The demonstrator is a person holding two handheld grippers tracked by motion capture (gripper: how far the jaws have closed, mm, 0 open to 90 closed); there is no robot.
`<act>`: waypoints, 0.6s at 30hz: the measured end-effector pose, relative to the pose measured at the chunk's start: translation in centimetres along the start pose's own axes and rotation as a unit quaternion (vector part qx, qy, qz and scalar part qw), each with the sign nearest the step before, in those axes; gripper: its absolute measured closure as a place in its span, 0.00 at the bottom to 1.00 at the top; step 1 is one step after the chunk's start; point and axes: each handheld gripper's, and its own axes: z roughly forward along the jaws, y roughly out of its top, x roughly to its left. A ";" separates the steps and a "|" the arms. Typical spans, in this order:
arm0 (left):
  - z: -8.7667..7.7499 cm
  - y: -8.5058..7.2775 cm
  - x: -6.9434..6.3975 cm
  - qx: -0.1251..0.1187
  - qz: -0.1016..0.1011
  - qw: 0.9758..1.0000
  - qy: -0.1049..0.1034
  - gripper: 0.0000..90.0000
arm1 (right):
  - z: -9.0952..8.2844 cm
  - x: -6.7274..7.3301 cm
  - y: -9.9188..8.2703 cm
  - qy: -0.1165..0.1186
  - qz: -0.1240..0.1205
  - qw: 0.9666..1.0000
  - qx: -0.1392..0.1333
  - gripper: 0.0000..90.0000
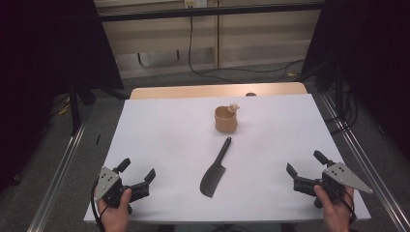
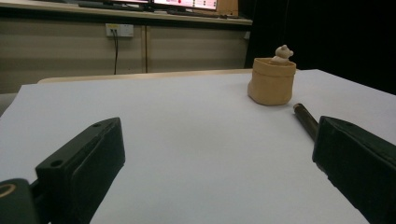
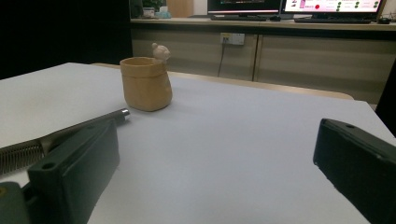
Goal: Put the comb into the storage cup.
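Knife [image 1: 214,174] lies before the pot [image 1: 226,120], on the table [image 1: 159,130].

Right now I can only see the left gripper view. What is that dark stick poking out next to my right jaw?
Observer: It is the handle of a black knife. From the high view its wide blade points toward the person.
Operator: Is the other gripper holding it?
Observer: No. The right gripper sits near the table's right edge with its jaws open, apart from the knife.
Operator: And the little brown pot?
Observer: The pot stands just beyond the handle's tip, not touching it.
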 end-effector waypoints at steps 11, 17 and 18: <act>0.2 0.0 -0.4 0.001 0.005 1.000 -0.003 0.03 | 0.2 -0.1 -0.1 0.026 0.007 1.000 0.008 0.00; 0.3 0.0 -0.5 0.003 0.008 1.000 -0.001 0.03 | 0.2 0.3 -0.1 0.056 0.009 0.998 0.000 0.00; 0.3 -0.1 -0.5 0.003 0.005 1.000 -0.004 0.03 | 0.2 0.4 -0.1 0.059 0.008 0.998 -0.002 0.00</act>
